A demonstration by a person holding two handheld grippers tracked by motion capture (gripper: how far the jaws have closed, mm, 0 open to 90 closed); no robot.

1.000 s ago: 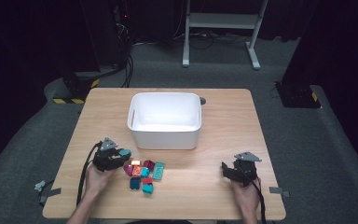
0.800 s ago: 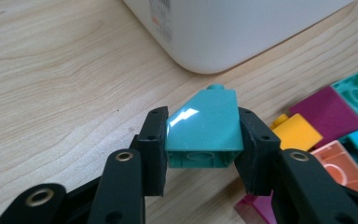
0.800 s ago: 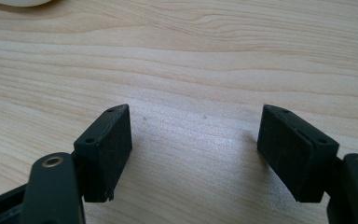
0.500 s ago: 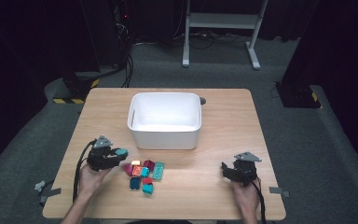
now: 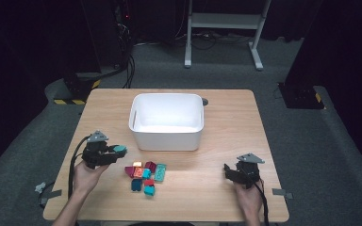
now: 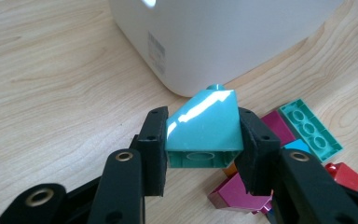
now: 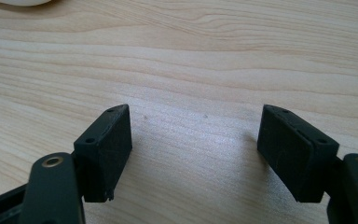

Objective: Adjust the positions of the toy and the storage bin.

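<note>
The wooden counter (image 5: 226,141) carries everything, and it is kept mostly bare, probably so both hands have free room to work. The biggest thing on it is the white bin (image 5: 167,121), standing near the middle toward the far side, open on top and w/ nothing visible inside; I think it stands there as the place where the pieces must go, at equal reach for both hands. In front of it, just beside its near wall, lies the pile of toy bricks (image 5: 146,175), magenta, red, blue, orange and green ones close together, so a short lift over the rim is enough for each. The left gripper (image 5: 115,151) is to the left of this pile and near the bin's front left corner; its jaws are closed on the teal sloped brick (image 6: 204,128), pads pressing the two flat sides, the slope turned up and the hollow base toward the camera. It is held by the sides b/c these are parallel and do not slip, I suppose. The brick is off the counter, above the pile edge. The right gripper (image 5: 231,173) rests far at the right, jaws wide apart w/ only bare wood between them, probably waiting for its turn.
</note>
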